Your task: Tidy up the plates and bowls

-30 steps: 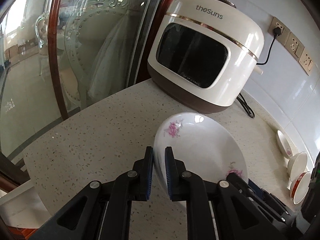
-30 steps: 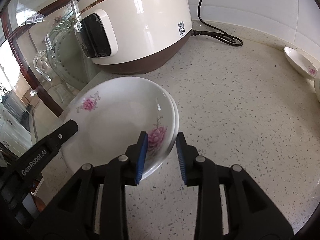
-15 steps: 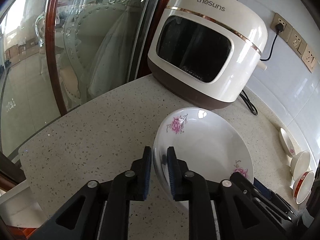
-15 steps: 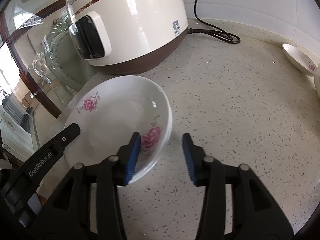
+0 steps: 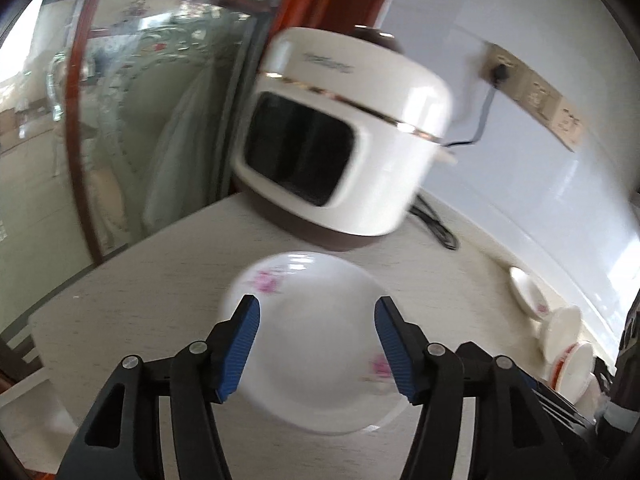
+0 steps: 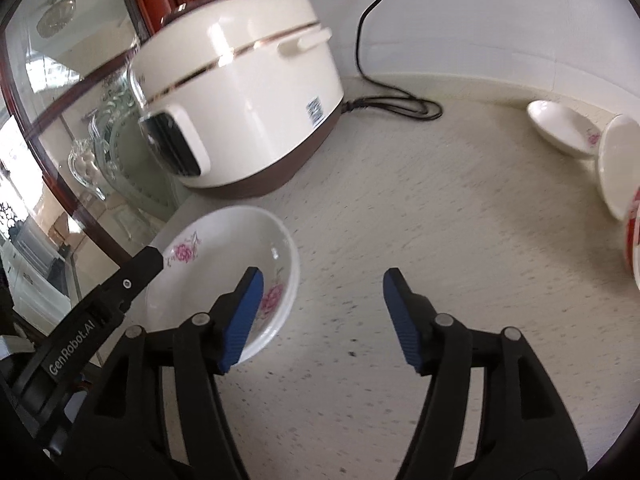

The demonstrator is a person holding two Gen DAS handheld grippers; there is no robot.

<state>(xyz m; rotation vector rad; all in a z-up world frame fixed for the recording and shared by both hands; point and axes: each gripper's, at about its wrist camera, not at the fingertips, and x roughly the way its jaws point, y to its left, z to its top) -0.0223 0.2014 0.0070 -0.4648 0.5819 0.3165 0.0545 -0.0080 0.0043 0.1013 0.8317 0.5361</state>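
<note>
A white plate (image 5: 316,360) with pink flowers lies flat on the speckled counter (image 5: 140,280), in front of the rice cooker. My left gripper (image 5: 316,311) hovers above its near side, jaws opening, pads clear of the rim and nothing pressed between them. In the right wrist view the same plate (image 6: 224,264) sits to the lower left. My right gripper (image 6: 323,277) is off to its right over bare counter, jaws opening and empty. One black finger (image 6: 132,280) of the left gripper reaches over the plate's left rim.
A cream and brown rice cooker (image 6: 240,104) stands behind the plate, its black cord (image 6: 400,106) trailing along the wall. At the right are a small flowered dish (image 6: 560,128), a white bowl (image 6: 618,164) tipped on its side and a red-rimmed bowl (image 6: 634,236). A glass door borders the counter's left edge.
Both grippers let go of the plate's rim, opened wide and drew back and up. The plate stays on the counter.
</note>
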